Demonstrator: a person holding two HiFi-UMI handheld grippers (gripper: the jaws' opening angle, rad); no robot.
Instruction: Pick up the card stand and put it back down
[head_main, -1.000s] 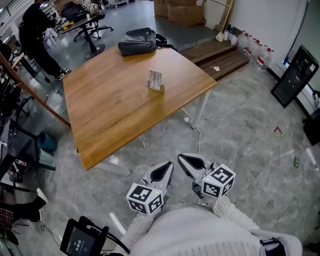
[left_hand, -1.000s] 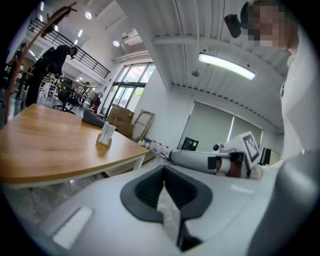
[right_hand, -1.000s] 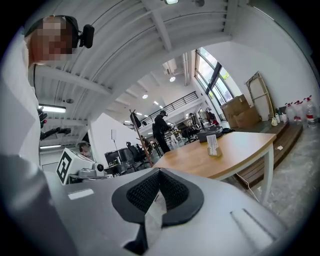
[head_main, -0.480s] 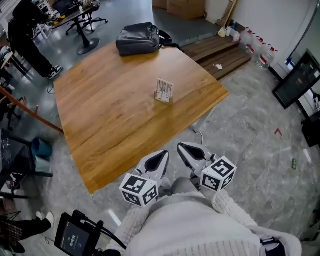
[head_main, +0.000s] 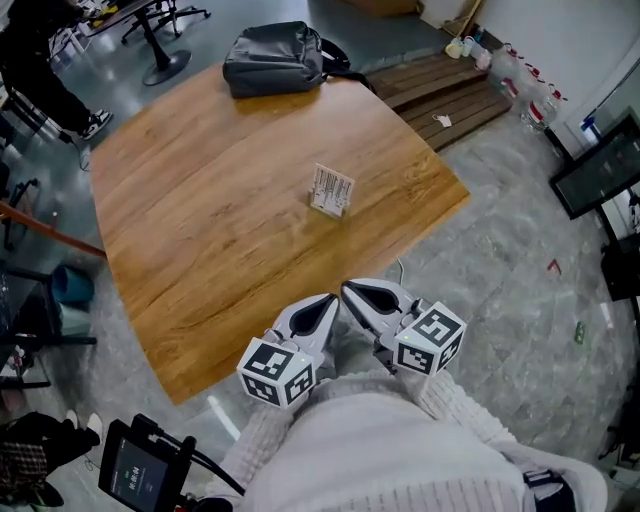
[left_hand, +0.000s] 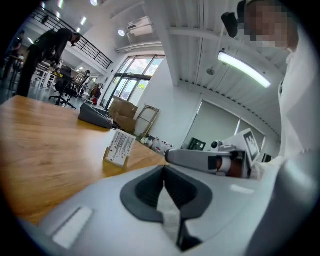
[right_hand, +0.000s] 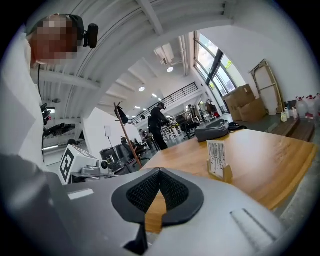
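The left tool is closed: in the left gripper view its two dark pads meet at the tips, with nothing between them. The right tool is closed and empty too, its pads pressed together at the front. Neither touches anything, and the two sit side by side with their tips at the near edge of the wooden counter. The card stand stands upright near the middle of the counter, well apart from both tools, on a small wooden base with its card facing the tools. The print on the card is too small to read. The hands that hold the tools are hidden under the marker cubes and white sleeves. A dark bag lies at the far edge of the counter, and a person at the upper left is cut off by the frame. A second ago the tools hung over the grey floor well short of the counter. The counter now sits much nearer in the head view, and the card stand has kept its spot on it.
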